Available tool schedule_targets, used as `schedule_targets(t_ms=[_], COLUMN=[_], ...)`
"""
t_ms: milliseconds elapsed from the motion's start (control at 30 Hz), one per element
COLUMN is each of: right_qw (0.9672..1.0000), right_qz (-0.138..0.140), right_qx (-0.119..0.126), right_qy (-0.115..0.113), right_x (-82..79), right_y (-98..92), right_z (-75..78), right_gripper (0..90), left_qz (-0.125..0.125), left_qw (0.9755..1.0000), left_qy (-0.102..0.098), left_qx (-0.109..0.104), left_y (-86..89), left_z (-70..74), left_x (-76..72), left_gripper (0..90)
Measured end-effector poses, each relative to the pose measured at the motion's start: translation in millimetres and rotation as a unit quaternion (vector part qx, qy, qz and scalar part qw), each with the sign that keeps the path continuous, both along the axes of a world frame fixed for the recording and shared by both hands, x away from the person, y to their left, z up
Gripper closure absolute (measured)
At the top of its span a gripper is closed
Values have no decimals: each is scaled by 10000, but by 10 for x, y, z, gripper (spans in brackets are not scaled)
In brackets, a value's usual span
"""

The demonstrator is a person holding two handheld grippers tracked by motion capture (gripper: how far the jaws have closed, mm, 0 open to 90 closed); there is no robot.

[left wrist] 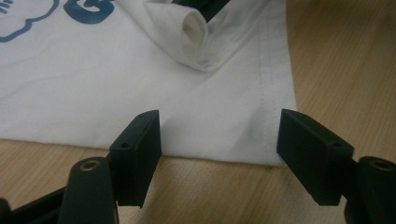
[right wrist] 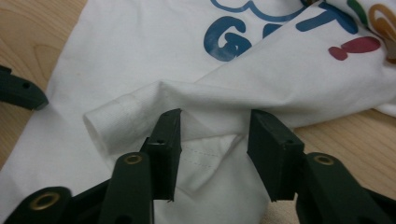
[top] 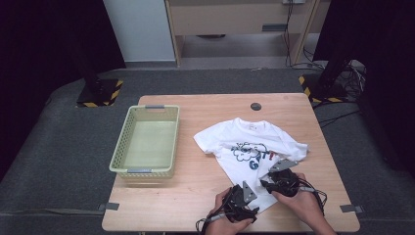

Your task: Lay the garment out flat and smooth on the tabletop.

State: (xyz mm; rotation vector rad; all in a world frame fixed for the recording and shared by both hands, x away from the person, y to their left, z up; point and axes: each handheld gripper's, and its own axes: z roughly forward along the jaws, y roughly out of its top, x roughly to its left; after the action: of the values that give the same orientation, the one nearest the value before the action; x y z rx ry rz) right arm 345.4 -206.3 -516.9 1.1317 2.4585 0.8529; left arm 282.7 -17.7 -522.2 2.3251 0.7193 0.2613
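Lying right of the basket [top: 146, 142], the T-shirt [top: 249, 147] sits crumpled. Left gripper [left wrist: 219, 140] gapes at its hem corner; right gripper [right wrist: 212, 149] straddles a rolled fold, unclamped. Closing now probably pinches extra layers, dragging everything askew.

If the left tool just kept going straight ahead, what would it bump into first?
Probably the hem of the white T-shirt, lying flat between the left tool's open jaws. Farther on sits a rolled fold of the shirt.
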Motion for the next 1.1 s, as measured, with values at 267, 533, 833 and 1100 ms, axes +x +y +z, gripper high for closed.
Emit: schedule_targets(t_ms=[267, 533, 833, 1100], right_qw=[10000, 9999, 9995, 9994], right_qz=[-74, 59, 98, 3], right_qx=[-50, 38, 155, 265], right_qy=[20, 90, 242, 218], right_x=[-120, -102, -52, 70], right_y=[-92, -58, -25, 14], right_z=[5, -6, -1, -16], right_gripper=[523, 726, 864, 871], left_qz=[-121, -114, -216, -155], left_qw=[9999, 9998, 9995, 9995], left_qy=[-15, -142, -219, -229], left_qx=[-14, 0, 17, 115], left_y=[-75, -98, -87, -49], left_z=[1, -45, -27, -9], left_x=[-65, -57, -32, 187], left_gripper=[280, 330, 564, 808])
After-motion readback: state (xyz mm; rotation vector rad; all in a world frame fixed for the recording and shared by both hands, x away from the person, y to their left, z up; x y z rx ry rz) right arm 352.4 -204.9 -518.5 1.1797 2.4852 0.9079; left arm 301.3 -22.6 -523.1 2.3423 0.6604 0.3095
